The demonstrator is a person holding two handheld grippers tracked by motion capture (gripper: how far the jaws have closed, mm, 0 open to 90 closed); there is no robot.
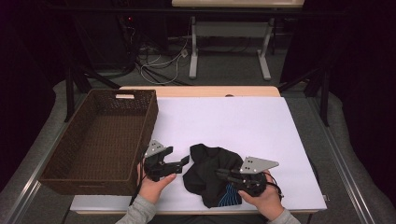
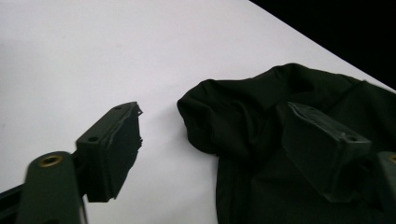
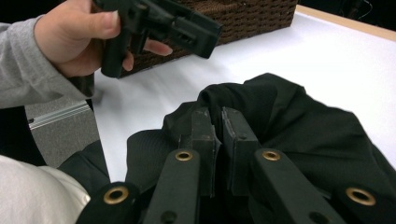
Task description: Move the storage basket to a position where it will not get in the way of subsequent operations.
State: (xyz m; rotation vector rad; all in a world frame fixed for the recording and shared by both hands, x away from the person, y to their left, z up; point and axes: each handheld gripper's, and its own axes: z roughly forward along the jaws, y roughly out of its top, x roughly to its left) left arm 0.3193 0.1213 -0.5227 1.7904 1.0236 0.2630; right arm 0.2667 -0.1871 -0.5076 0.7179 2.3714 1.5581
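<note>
While the crumpled black fabric garment [image 1: 212, 175] lies on the white table sheet [image 1: 233, 126] near the front edge, its fold is pinched by the right gripper [image 3: 217, 135]. The left gripper [image 2: 210, 140] is held spread beside it; a second pinch is judged next, before transfer to the brown wicker basket [image 1: 144, 126].

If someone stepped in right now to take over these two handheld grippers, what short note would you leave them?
Right gripper: shut on the crumpled black cloth garment, which has a blue-striped patch and lies on the white table sheet near the front edge.
Left gripper: open, one jaw over bare sheet, the other above the garment's edge, nothing gripped.
Brown woven wicker basket: at the table's left, nothing inside it as far as the high view shows.
Done: right-hand grip taken.
Left: probably take a second grip with the left, then lift the garment into the basket.
</note>
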